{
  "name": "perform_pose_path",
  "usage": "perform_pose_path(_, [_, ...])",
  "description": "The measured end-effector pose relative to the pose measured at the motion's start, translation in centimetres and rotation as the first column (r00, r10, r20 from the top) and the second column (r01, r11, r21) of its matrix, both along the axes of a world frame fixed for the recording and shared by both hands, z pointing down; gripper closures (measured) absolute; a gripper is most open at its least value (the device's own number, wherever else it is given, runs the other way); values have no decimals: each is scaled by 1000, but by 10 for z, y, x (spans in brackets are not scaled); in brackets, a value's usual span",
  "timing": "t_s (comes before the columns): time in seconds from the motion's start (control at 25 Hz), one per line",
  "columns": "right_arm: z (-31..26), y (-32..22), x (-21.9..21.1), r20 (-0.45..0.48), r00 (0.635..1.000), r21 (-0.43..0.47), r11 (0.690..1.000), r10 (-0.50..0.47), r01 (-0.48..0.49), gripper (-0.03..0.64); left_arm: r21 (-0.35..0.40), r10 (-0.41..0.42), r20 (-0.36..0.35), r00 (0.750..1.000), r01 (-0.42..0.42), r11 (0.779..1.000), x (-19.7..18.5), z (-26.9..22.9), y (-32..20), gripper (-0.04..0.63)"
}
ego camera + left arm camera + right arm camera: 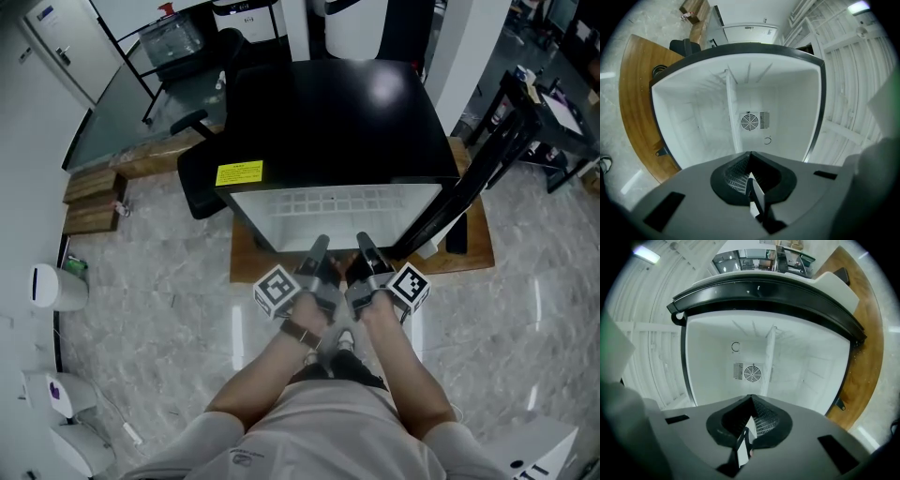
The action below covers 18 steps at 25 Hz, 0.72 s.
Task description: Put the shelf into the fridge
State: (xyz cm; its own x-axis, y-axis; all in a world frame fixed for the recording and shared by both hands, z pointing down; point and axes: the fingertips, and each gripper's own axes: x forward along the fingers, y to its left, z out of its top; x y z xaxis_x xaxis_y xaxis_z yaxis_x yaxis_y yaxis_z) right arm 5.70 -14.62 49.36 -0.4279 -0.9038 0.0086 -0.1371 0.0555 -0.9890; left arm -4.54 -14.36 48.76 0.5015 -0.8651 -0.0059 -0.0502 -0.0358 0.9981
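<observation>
The flat white grid-patterned shelf [328, 202] lies level inside the boxy, glossy black fridge [337, 122], spanning its smooth white cavity. Just before the opening, the left gripper [319, 246] and right gripper [364, 242] sit side by side, their ribbed black jaws pressed together on nothing

No words or numbers are big enough to read. A yellow sticker [239, 173] sits on the near left corner of the black fridge [333, 122] top, but its print is too tiny.
</observation>
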Motion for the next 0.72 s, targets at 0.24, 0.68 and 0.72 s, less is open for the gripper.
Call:
perform_pose_path(0.24, [-9,10,-2,10,1000,6,1000,-12,12,595,7,13,-3,1000,-13,1000,5,-7,15,591])
perform_pose_path(0.68, [-24,12,-15,-2,1000,34,999,-9,9,595,19,21,9,1000,-21,1000,-10,-16,22,591])
perform_pose_path(0.72, [-24,12,-17,2,1000,33,999,-8,8,595,18,21,10,1000,-22,1000,-11,-16,22,591])
